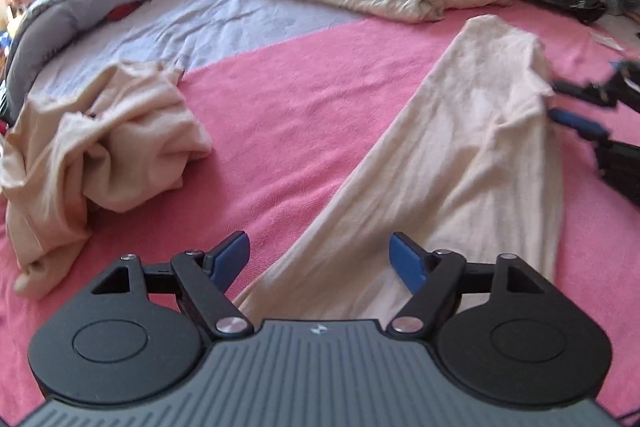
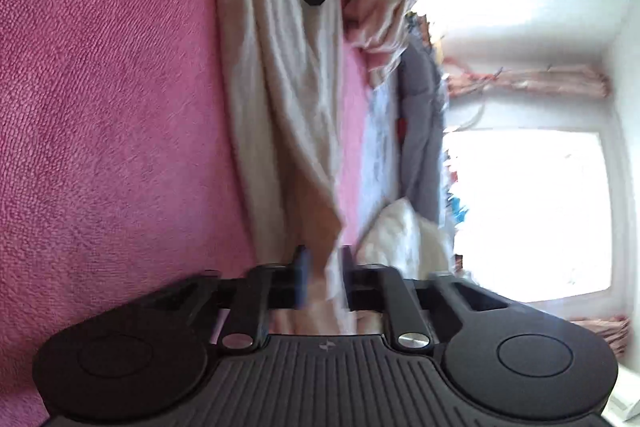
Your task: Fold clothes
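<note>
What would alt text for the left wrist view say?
A long cream garment lies stretched across a pink bedcover, below the open left hand-held gripper. A crumpled beige garment sits left; the right hand-held gripper is at the cream garment's far edge.

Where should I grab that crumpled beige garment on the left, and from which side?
Probably the raised fold at the right edge of the crumpled beige garment, coming from the bare pink blanket side; that ridge stands up, giving the fingers something to pinch.

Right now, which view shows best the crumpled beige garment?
The left wrist view: the crumpled beige garment lies whole and sharp on the pink blanket. The right wrist view shows only a small blurred part.
</note>
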Tool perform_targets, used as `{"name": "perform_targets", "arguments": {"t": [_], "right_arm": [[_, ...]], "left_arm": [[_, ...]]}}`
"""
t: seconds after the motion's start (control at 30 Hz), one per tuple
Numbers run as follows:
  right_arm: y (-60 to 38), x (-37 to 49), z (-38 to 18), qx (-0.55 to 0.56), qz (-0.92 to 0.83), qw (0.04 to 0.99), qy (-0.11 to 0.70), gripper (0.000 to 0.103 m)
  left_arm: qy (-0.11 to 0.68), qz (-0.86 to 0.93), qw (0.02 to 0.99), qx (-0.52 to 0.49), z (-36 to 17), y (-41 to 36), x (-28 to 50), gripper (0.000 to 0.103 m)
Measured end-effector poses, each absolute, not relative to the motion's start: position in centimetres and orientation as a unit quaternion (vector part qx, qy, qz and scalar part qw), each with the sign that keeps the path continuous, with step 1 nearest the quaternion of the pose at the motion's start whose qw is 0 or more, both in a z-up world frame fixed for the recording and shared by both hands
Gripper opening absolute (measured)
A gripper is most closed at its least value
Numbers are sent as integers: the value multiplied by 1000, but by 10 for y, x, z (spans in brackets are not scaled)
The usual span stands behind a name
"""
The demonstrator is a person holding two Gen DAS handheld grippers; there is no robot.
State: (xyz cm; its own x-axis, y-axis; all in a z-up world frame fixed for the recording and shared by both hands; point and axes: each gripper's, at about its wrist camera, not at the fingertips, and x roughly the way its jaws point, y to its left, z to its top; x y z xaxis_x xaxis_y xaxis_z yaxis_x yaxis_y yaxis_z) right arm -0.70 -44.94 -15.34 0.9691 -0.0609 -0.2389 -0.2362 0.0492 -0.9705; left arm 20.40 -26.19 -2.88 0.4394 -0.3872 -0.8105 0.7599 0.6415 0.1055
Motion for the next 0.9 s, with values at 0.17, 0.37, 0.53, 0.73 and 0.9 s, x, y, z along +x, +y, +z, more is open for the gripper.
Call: {"name": "perform_targets", "arguments": {"t": [0.17, 0.37, 0.53, 0.73, 0.9], "right_arm": [[-456, 13, -150, -673, 74, 728, 109, 62], [-464, 16, -136, -622, 147, 740, 210, 7], [-470, -4, -107, -584, 143, 773, 205, 6], [-478, 24, -91, -569, 138, 782, 214, 6], [-484, 40, -119, -615, 128, 750, 207, 14]], "left_arm": [[371, -460, 769, 242, -14, -278, 161, 80], [321, -494, 745, 313, -38, -333, 124, 80], [304, -483, 746, 344, -56, -360, 120, 76], [324, -481, 742, 335, -65, -366, 129, 48], [334, -489, 737, 324, -67, -367, 132, 43]]}}
